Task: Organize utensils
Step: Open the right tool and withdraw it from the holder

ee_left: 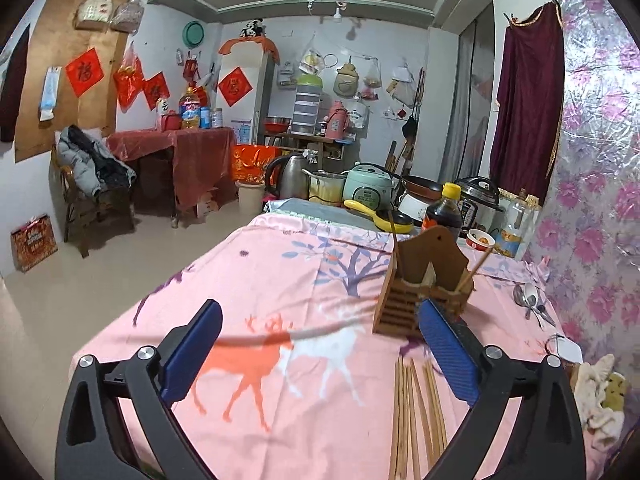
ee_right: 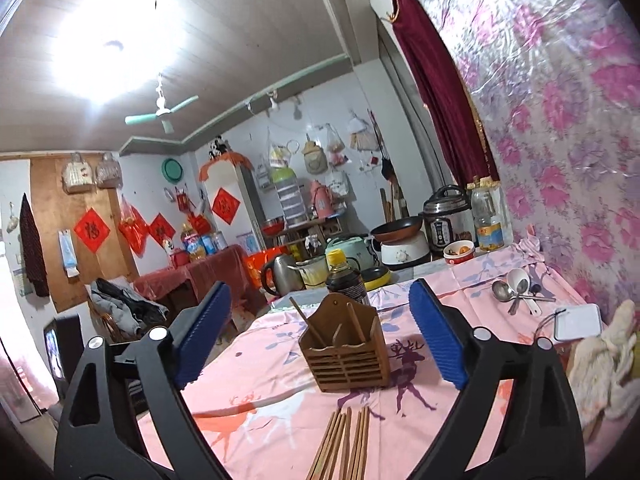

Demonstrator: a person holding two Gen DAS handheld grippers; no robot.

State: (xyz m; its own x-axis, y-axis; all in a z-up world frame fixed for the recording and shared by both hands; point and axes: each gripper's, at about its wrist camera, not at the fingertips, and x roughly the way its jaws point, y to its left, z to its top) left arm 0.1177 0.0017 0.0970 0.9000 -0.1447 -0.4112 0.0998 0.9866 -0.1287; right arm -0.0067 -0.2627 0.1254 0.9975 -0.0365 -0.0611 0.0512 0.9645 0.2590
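Observation:
A brown wooden utensil holder (ee_left: 424, 284) (ee_right: 346, 350) stands on the pink deer-print tablecloth (ee_left: 280, 280) (ee_right: 280, 376), with a few chopsticks standing in it. A bundle of wooden chopsticks (ee_left: 416, 412) (ee_right: 344, 444) lies on the cloth in front of the holder. Several spoons (ee_left: 532, 304) (ee_right: 516, 288) lie to the right, near the wall. My left gripper (ee_left: 320, 352) is open and empty, above the cloth left of the chopsticks. My right gripper (ee_right: 320, 336) is open and empty, with the holder between its fingers in view.
A soy sauce bottle (ee_left: 442, 212) (ee_right: 344, 276), a yellow pan (ee_left: 380, 216), a kettle (ee_right: 280, 276), cookers and a small bowl (ee_right: 460, 250) crowd the table's far end. A white device (ee_right: 576, 322) and a cream cloth (ee_right: 600, 360) lie at the right by the flowered wall.

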